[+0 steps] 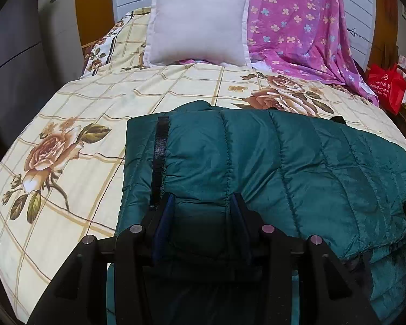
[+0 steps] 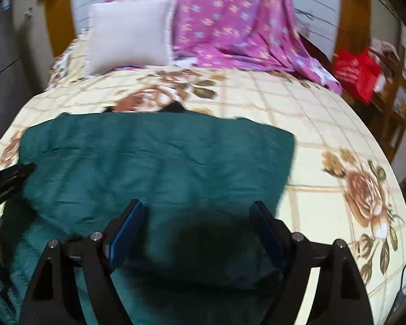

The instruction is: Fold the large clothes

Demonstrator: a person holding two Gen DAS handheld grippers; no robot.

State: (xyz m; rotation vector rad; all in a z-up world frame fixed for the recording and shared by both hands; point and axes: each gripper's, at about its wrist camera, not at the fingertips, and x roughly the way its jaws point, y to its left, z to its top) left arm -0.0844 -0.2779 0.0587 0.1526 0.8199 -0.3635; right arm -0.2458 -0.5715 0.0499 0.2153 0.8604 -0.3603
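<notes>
A dark green quilted jacket (image 1: 284, 162) lies folded on the bed, with a black strip along its left edge. My left gripper (image 1: 203, 197) is shut on a puffy fold at the jacket's near edge, and the fabric bulges between the blue pads. In the right wrist view the jacket (image 2: 149, 157) spreads flat across the bed's middle. My right gripper (image 2: 197, 204) hovers over its near right part with jaws wide apart, pads clear of the cloth. The picture there is blurred by motion. A black shape at that view's left edge looks like the left gripper.
The bed has a cream flowered sheet (image 1: 67, 108) with bare room left of the jacket, and the sheet (image 2: 324, 124) is also bare on the right. A white pillow (image 1: 197, 24) and a pink flowered cloth (image 1: 297, 21) stand at the head. A red bag (image 2: 357, 73) sits beside the bed on the right.
</notes>
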